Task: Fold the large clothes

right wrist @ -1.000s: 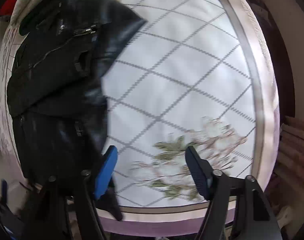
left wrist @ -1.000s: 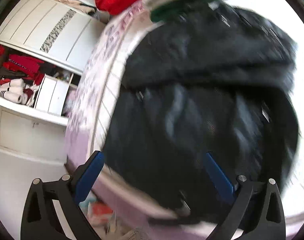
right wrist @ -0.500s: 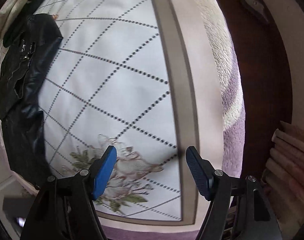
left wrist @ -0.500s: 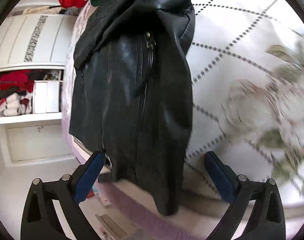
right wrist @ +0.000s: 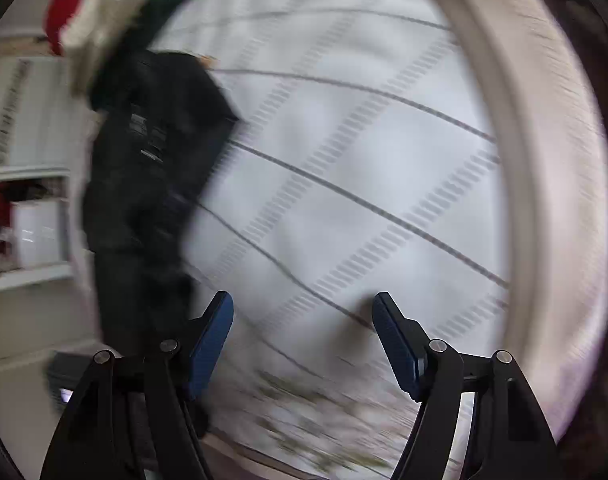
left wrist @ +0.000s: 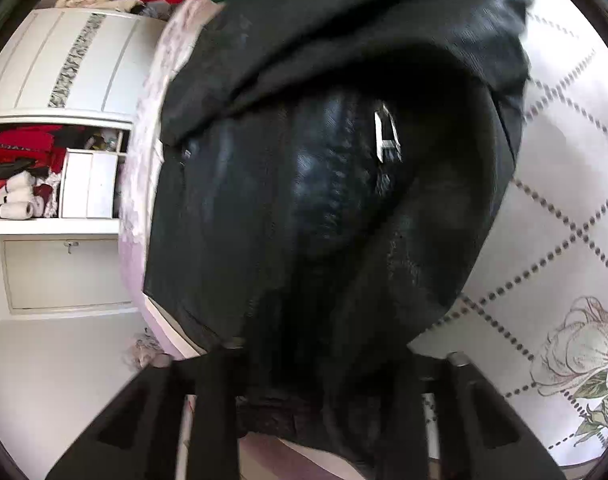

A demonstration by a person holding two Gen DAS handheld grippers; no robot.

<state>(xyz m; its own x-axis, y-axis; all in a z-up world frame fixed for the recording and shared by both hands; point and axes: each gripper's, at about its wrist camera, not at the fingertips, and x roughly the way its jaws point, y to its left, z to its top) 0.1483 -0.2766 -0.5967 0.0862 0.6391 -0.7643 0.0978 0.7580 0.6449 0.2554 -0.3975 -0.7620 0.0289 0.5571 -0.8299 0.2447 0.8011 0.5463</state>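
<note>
A black leather jacket (left wrist: 304, 200) lies on the bed along its left edge and fills most of the left wrist view. My left gripper (left wrist: 323, 380) is pushed into the jacket's near hem; its blue pads are hidden in the leather and the arms stand close together, so it looks shut on the hem. The right wrist view is blurred: the jacket (right wrist: 144, 184) lies at the left, and my right gripper (right wrist: 304, 344) hangs open and empty over the white quilt (right wrist: 363, 180), to the right of the jacket.
The quilt (left wrist: 563, 220) has a dotted diamond pattern and a flower print (left wrist: 579, 352) near the front. Red, cream and green clothes (right wrist: 100, 12) are piled at the far end. A white wardrobe with open shelves (left wrist: 52, 176) stands left of the bed.
My left gripper has moved in onto the jacket's near hem and closed, its pads now buried in the leather. My right gripper has swung back left towards the jacket and stays open.
</note>
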